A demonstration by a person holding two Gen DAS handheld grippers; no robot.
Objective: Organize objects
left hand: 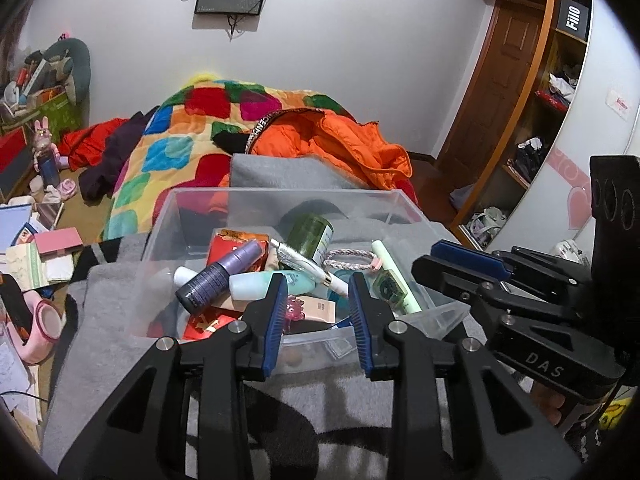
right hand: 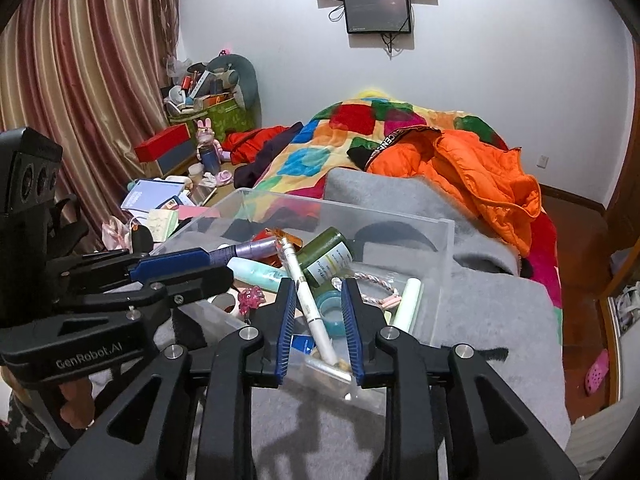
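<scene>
A clear plastic box [left hand: 192, 216] sits on a grey blanket and holds several toiletries: a purple bottle [left hand: 218, 276], a dark green jar [left hand: 310, 232], a white pen [left hand: 308, 268], a mint bottle [left hand: 260, 284] and a pale green tube [left hand: 394, 276]. My left gripper [left hand: 316, 284] hovers open over the box's near edge, nothing between its pads. My right gripper [right hand: 318, 286] is also open at the near rim [right hand: 400, 220]. The white pen [right hand: 308, 300] lies in the box beyond its jaws, untouched. Each gripper shows in the other's view: the right [left hand: 430, 260], the left [right hand: 220, 266].
The grey blanket [left hand: 280, 400] covers the bed, with a patchwork quilt [left hand: 180, 140] and an orange jacket [left hand: 340, 140] behind the box. Cluttered papers and boxes [left hand: 40, 256] lie to the left. A wooden wardrobe [left hand: 540, 120] stands right, and a curtain [right hand: 80, 80] hangs left.
</scene>
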